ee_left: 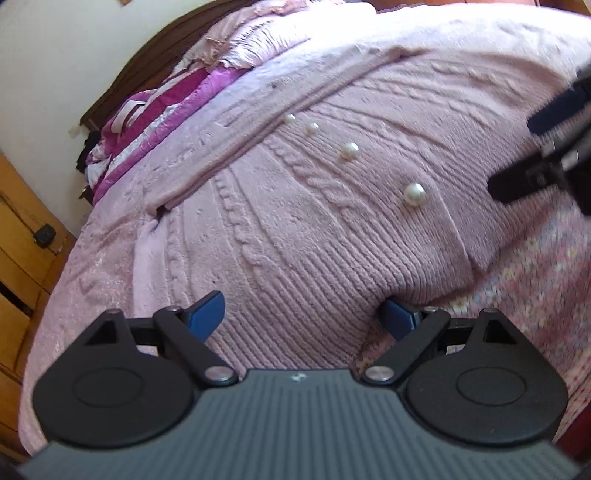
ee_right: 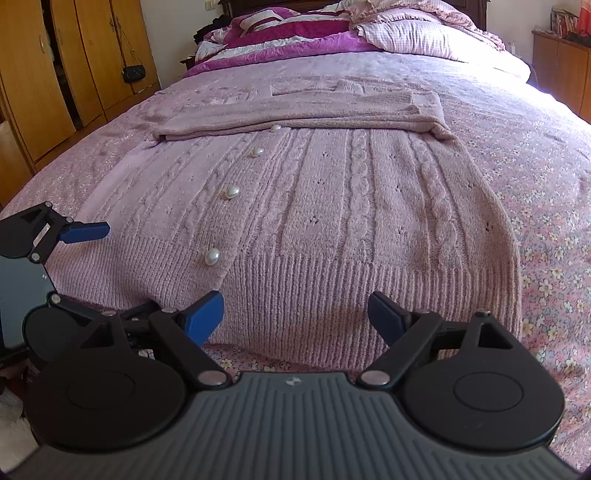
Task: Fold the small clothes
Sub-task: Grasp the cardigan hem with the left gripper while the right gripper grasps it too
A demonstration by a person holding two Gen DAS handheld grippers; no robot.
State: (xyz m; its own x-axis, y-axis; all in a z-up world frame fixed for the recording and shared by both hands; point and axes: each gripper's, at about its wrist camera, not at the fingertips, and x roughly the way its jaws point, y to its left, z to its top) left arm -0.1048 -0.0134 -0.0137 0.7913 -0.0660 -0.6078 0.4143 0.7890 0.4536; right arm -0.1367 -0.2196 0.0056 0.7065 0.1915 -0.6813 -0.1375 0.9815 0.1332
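A pink cable-knit cardigan (ee_right: 332, 206) with pearl buttons (ee_right: 212, 256) lies flat on the bed, its sleeves folded across the upper part (ee_right: 295, 110). It fills the left wrist view (ee_left: 314, 221). My left gripper (ee_left: 304, 314) is open, its jaws on either side of the cardigan's hem corner. It also shows at the left of the right wrist view (ee_right: 79, 230). My right gripper (ee_right: 295, 317) is open just above the ribbed hem (ee_right: 314, 295), holding nothing. It shows blurred at the right edge of the left wrist view (ee_left: 546, 147).
The bed has a pink floral cover (ee_right: 546, 206). Pillows and a magenta quilt (ee_right: 295, 33) are piled at the headboard. A wooden wardrobe (ee_right: 55, 74) with a black handbag (ee_right: 133, 72) stands left of the bed. A wooden cabinet (ee_right: 565, 70) stands far right.
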